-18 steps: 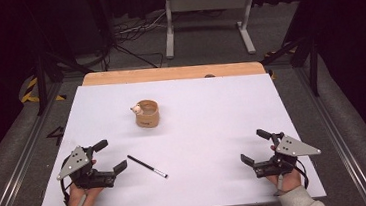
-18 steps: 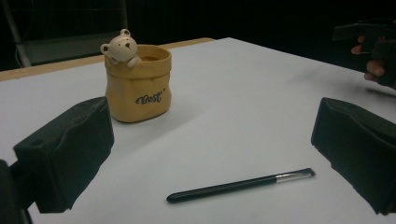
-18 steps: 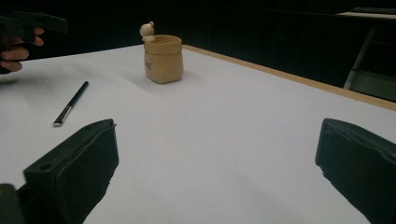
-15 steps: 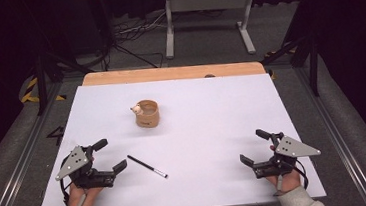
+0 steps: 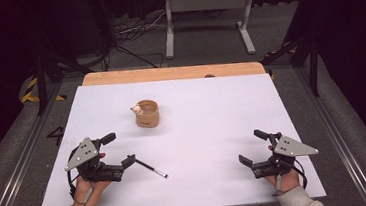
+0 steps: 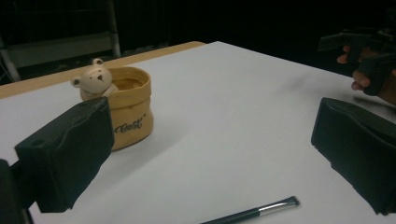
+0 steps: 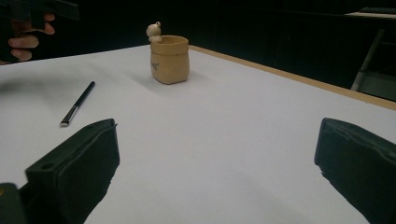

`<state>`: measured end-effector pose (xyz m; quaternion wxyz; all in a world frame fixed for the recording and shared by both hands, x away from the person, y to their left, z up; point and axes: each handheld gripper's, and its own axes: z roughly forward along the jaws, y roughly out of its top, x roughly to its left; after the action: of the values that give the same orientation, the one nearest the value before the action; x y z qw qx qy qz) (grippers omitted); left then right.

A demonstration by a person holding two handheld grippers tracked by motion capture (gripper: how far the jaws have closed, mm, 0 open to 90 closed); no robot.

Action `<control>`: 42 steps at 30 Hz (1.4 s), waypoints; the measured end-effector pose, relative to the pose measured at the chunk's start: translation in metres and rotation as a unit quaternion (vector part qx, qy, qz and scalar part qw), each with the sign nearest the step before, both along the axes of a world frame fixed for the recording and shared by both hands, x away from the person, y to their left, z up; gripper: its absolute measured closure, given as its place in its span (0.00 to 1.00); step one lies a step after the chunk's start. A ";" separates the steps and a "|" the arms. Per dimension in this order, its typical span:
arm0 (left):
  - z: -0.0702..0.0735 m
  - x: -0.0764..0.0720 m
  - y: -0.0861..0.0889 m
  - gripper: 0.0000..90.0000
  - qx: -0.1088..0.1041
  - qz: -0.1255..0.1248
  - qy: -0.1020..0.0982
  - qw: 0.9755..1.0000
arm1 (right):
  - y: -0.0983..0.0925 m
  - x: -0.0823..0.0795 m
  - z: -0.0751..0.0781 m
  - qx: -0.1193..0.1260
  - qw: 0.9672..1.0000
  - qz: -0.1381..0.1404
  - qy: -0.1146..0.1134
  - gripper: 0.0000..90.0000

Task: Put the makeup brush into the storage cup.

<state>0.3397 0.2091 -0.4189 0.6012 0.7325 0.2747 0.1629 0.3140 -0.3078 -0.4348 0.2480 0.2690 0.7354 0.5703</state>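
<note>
A tan pouch-shaped cup (image 5: 147,114) with a small bear figure on its rim stands upright on the white table top (image 5: 213,130), left of centre. A thin black brush with a silver ferrule (image 5: 151,168) lies flat near the front left. My left gripper (image 5: 119,149) rests on the table just left of the brush, open, with nothing between its jaws. In the left gripper view (image 6: 212,140) the cup (image 6: 128,109) is ahead left and the brush (image 6: 257,212) lies low between the jaws. My right gripper (image 5: 251,147) rests open and empty at the front right; its view (image 7: 217,149) shows the cup (image 7: 170,59) and brush (image 7: 77,103) far off.
A bare wooden strip (image 5: 168,74) borders the table's far edge. Beyond it stand a metal frame (image 5: 208,15) and cables (image 5: 130,37) on the dark floor. Broad bare table top lies between the two grippers.
</note>
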 end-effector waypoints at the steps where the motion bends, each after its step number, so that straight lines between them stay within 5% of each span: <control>1: 0.001 0.002 -0.003 0.00 -0.004 0.000 0.009 1.000 | 0.000 0.000 0.000 0.000 1.000 0.001 0.000 0.00; 9: 0.010 0.005 -0.016 0.00 0.001 -0.016 -0.015 1.000 | -0.003 0.003 -0.004 0.005 1.000 -0.004 0.013 0.00; 19: 0.000 0.008 -0.019 0.00 -0.055 -0.040 -0.045 0.997 | -0.006 0.003 -0.003 0.004 1.000 -0.019 0.009 0.00; 24: 0.005 0.007 -0.025 0.00 0.006 -0.034 -0.034 0.999 | -0.006 0.003 -0.003 0.003 1.000 -0.021 0.009 0.00; 30: 0.011 0.006 -0.027 0.04 0.055 -0.026 -0.029 0.998 | -0.006 0.003 -0.003 -0.003 1.000 -0.027 0.012 0.00; 35: 0.027 0.005 -0.028 0.05 0.125 -0.036 -0.024 0.991 | -0.005 0.003 -0.003 -0.005 0.999 -0.029 0.015 0.00; 39: 0.036 0.008 -0.030 0.03 0.151 -0.052 -0.003 0.987 | -0.005 0.004 -0.003 -0.007 0.999 -0.028 0.016 0.00; 42: 0.040 0.008 -0.032 0.03 0.172 -0.041 0.002 0.984 | -0.005 0.004 -0.004 -0.008 0.999 -0.029 0.018 0.00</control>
<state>0.3477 0.1774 -0.3790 0.4723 0.8358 0.2131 0.1815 0.3179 -0.3126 -0.4387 0.2531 0.2986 0.7360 0.5523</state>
